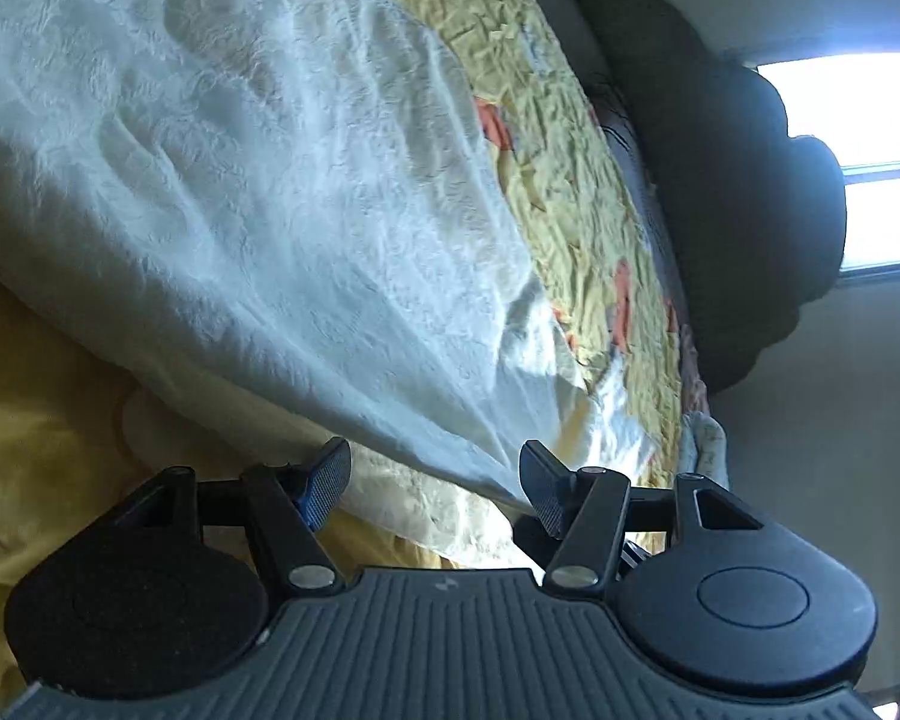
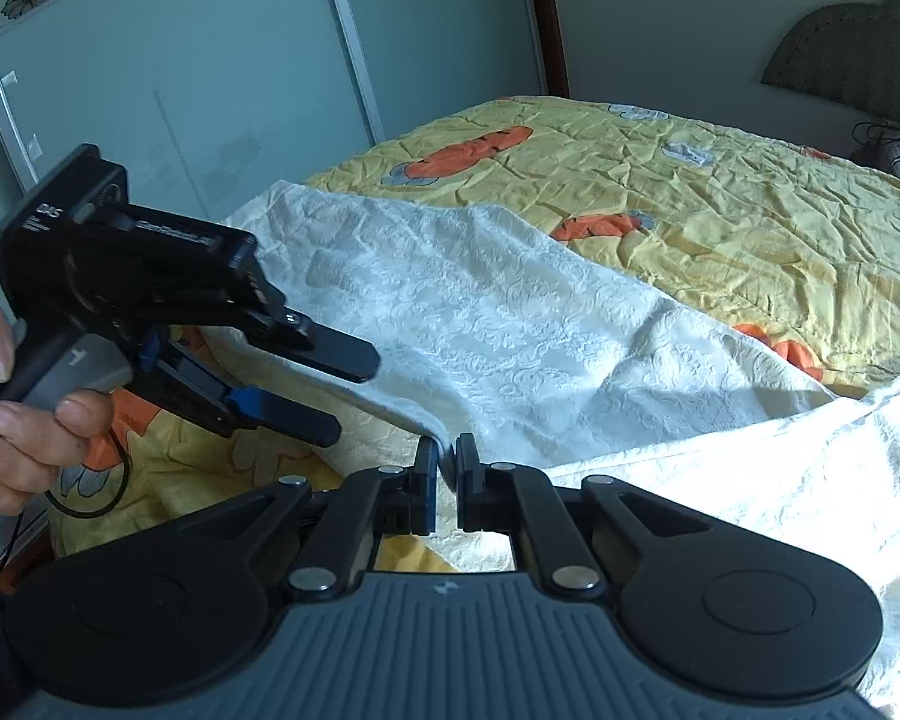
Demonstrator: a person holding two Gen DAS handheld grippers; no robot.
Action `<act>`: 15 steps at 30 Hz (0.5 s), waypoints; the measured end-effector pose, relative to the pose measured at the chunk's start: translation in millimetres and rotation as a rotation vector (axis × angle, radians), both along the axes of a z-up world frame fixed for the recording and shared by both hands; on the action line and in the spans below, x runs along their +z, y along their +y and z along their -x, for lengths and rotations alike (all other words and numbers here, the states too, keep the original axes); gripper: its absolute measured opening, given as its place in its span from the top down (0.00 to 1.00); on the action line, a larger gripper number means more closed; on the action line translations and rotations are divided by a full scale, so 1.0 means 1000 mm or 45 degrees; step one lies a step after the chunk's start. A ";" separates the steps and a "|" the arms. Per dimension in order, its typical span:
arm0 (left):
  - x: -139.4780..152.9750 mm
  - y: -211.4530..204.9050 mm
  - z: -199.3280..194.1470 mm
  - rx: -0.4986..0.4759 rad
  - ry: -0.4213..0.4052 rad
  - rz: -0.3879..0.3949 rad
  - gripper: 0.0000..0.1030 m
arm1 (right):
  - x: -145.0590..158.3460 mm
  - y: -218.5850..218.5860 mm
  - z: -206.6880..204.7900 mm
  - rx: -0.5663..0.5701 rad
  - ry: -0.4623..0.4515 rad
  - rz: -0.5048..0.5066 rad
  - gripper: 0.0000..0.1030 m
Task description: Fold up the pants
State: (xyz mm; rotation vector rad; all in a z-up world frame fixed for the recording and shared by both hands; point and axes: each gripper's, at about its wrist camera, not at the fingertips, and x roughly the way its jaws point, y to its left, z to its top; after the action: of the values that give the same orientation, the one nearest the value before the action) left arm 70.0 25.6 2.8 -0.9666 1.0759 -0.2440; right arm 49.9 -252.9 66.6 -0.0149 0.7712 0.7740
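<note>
Your right gripper (image 2: 447, 459) is clenched on the edge of the white pants (image 2: 510, 312) spread over the bed (image 2: 720, 198) — your left gripper (image 2: 354, 396) stands released, gripping nothing.

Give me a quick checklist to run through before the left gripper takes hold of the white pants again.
1. Right gripper clamped on the white pants edge: ok.
2. Left gripper open: ok.
3. Cloth between the left gripper's pads: not ok, nothing pinched.
4. Pants lying on the yellow bedspread: ok.
5. Pants smooth: not ok, ridges and folds show.
6. Which part of the pants the right gripper holds: cannot tell.
</note>
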 end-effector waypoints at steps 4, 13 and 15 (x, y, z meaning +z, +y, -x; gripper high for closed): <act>-0.012 -0.003 -0.009 -0.006 -0.021 -0.190 0.80 | -0.014 0.003 0.002 -0.008 0.058 0.044 0.92; -0.018 -0.009 0.007 -0.031 -0.216 -0.305 0.87 | 0.018 -0.117 -0.061 -0.654 0.070 -0.275 0.52; -0.018 -0.012 0.012 -0.052 -0.276 -0.342 0.87 | 0.013 -0.147 -0.102 -0.905 0.125 -0.203 0.38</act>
State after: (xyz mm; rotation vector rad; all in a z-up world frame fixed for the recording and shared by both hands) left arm 58.3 14.0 -14.8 -0.6619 0.9029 -0.2259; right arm 152.0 -400.3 79.9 0.4235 0.7365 0.1559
